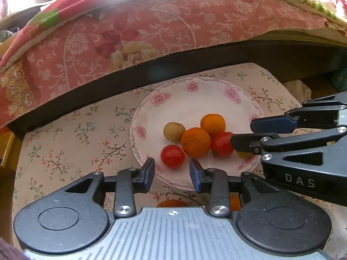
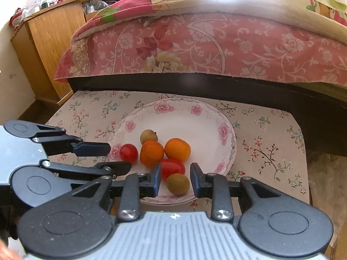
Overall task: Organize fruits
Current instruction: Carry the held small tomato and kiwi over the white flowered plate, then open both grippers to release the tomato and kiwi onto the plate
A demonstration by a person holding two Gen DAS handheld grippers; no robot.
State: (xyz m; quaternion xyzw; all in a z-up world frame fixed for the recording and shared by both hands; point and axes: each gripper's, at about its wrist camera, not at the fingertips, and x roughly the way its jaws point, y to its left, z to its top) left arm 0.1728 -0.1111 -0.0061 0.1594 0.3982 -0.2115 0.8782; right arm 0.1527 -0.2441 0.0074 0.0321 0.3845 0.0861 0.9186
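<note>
With six small fruits already clustered on the white floral-rimmed plate (image 2: 225,143), both the left gripper (image 1: 172,169) and right gripper (image 2: 175,178) hover with jaws wide and empty, so the next move likely calls for fetching the orange fruit (image 1: 171,203) off the plate.

A floral cloth (image 2: 271,134) covers the bench beneath the tool. Straight ahead of the tool runs a bed's dark frame (image 2: 195,86), draped with a pink flowered bedspread (image 2: 238,43). Ahead to the left stands 1 wooden cabinet (image 2: 49,49).
</note>
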